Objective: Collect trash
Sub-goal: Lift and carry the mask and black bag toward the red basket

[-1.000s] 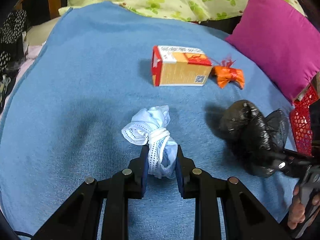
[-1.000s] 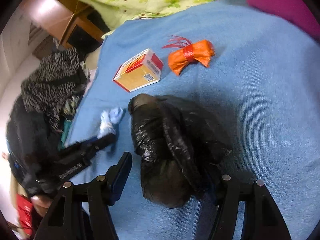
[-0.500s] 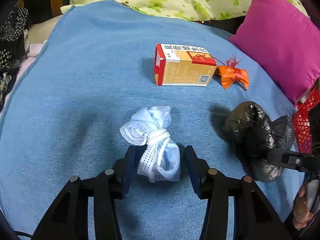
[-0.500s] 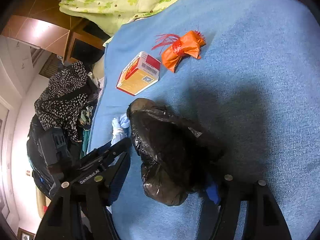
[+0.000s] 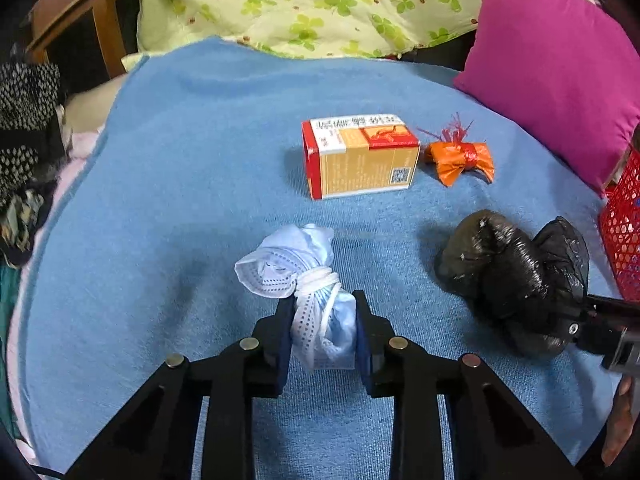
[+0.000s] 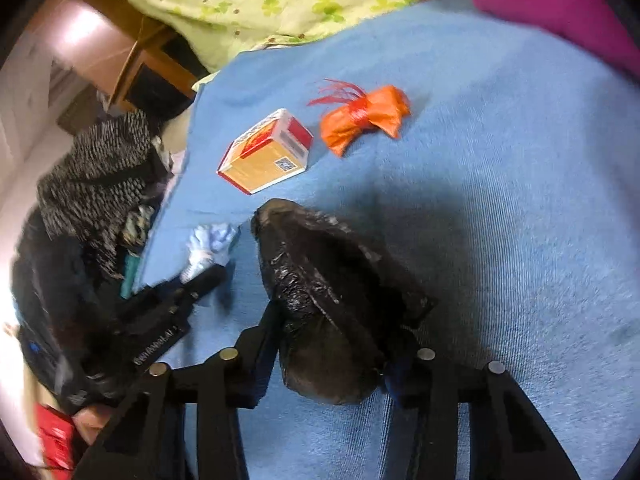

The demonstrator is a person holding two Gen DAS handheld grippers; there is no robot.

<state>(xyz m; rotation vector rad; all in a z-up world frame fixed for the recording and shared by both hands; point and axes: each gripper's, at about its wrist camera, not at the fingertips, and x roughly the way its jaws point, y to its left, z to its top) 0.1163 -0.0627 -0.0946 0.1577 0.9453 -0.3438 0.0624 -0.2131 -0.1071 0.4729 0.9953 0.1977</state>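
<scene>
Blue blanket (image 5: 168, 184) covers the bed where the trash lies. Half a second ago the left gripper (image 5: 322, 334) stood spread around the knotted face mask (image 5: 308, 288); now its fingers pinch the mask's lower end. The right gripper (image 6: 332, 354), wide a moment ago, is closing on the black plastic bag (image 6: 324, 296), whose bulk fills the gap. Both pieces look ready to lift toward the red basket (image 5: 624, 232); the carton (image 5: 360, 158) and orange wrapper (image 5: 460, 160) remain.

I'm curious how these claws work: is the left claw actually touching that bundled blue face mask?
Touching. In the left wrist view the left gripper has both pads pressed against the sides of the bundled face mask, with no gap showing on either side.
</scene>
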